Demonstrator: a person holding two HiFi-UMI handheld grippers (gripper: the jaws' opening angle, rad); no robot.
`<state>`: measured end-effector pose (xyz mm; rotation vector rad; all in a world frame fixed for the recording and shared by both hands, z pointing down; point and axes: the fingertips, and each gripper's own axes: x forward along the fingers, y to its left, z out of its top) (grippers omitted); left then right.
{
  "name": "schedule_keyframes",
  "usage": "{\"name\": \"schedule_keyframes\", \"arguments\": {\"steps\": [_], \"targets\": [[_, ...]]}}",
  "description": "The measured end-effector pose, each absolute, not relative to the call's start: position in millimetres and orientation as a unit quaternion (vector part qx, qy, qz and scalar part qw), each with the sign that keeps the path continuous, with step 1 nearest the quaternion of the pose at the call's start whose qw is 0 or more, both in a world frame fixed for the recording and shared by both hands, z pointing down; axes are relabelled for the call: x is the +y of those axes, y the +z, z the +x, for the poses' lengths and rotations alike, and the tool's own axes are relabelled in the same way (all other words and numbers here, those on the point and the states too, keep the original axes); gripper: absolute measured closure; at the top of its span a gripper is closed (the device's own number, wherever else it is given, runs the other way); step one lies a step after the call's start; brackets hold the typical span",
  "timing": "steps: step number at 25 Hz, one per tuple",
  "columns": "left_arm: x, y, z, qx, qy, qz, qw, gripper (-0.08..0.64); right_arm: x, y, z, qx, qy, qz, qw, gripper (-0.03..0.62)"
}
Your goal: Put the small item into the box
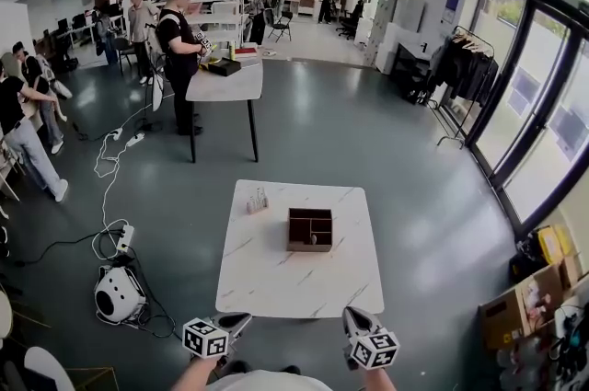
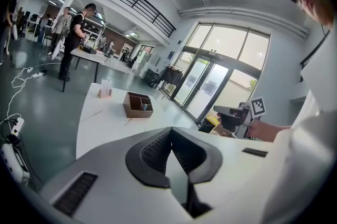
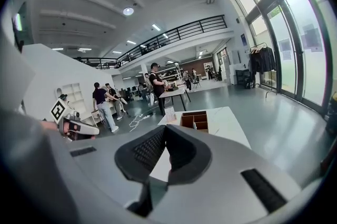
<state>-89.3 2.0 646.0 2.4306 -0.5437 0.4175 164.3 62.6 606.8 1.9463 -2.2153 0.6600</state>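
a small grey item [image 1: 314,239] lies inside the brown wooden divided box [image 1: 309,248] on the white marble table [image 1: 276,279] — a clear stand [image 1: 257,201] sits left of the box; well short of the box, the left gripper [image 1: 243,319] and right gripper [image 1: 353,316] hover with jaws closed, empty

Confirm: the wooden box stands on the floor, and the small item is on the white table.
No: the wooden box stands on the white table too, not the floor; the head view shows it. The small item is on that table.
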Motion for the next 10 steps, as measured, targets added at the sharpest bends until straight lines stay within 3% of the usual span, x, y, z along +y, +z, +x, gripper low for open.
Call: {"name": "schedule_keyframes", "arguments": {"steps": [10], "targets": [[-0.3, 650.8, -98.0, -0.208, 0.149, 0.915, 0.313, 0.546, 57.9, 604.6, 157.5, -0.731, 0.215, 0.645, 0.060, 0.568]]}}
